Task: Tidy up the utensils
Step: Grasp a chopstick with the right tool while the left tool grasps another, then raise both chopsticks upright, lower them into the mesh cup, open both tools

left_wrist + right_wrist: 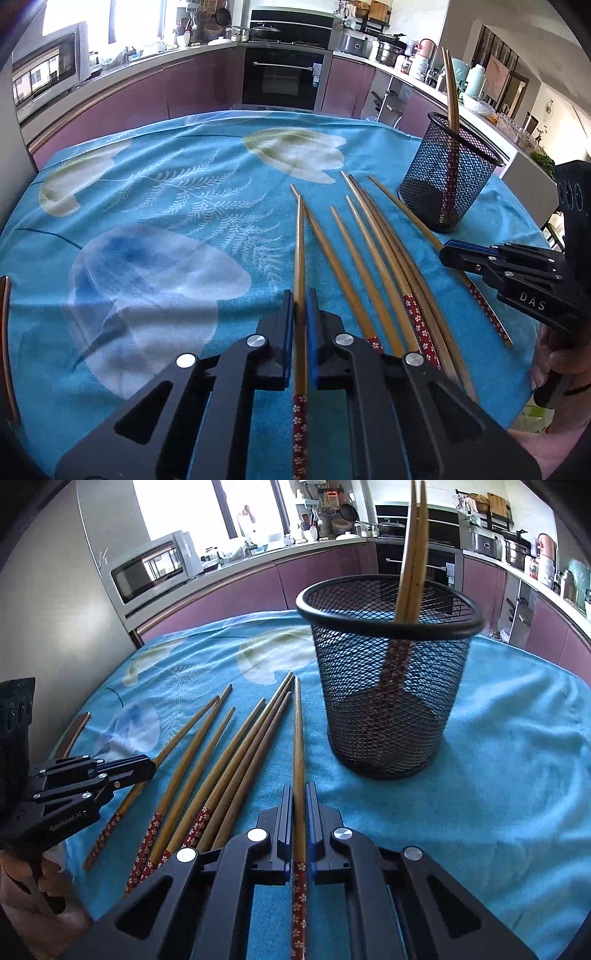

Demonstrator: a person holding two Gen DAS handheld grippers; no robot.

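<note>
On the near side of the blue flowered tablecloth (155,192), both tongs are clamped, each on a single chopstick. The left gripper (300,325) has its jaws pressed against the leftmost chopstick (299,258) partway up the bare bamboo, above the red patterned handle, with the tip pointing toward the far edge. The right gripper (300,812) pinches the rightmost chopstick (297,746) at a similar spot, and that stick lies just left of the black mesh holder (388,701), which stands on the right side of the table with two chopsticks (415,554) already leaning inside it. Between the two held sticks, the loose chopsticks (373,266) lie fanned out, several touching or crossing near their handles. The main risk, as I judge it, is pivoting: each stick is held at one narrow point on smooth bamboo, so it could swing in the jaws as it is lifted and arrive at the rim at the wrong angle. A stick striking the mesh wall or rim could tip the light holder or knock the leaning pair. The left stick's handle lies close to its neighbour, so a careless lift might drag that one along the cloth. With both hands working toward one opening, the grippers could also collide above the holder.
</note>
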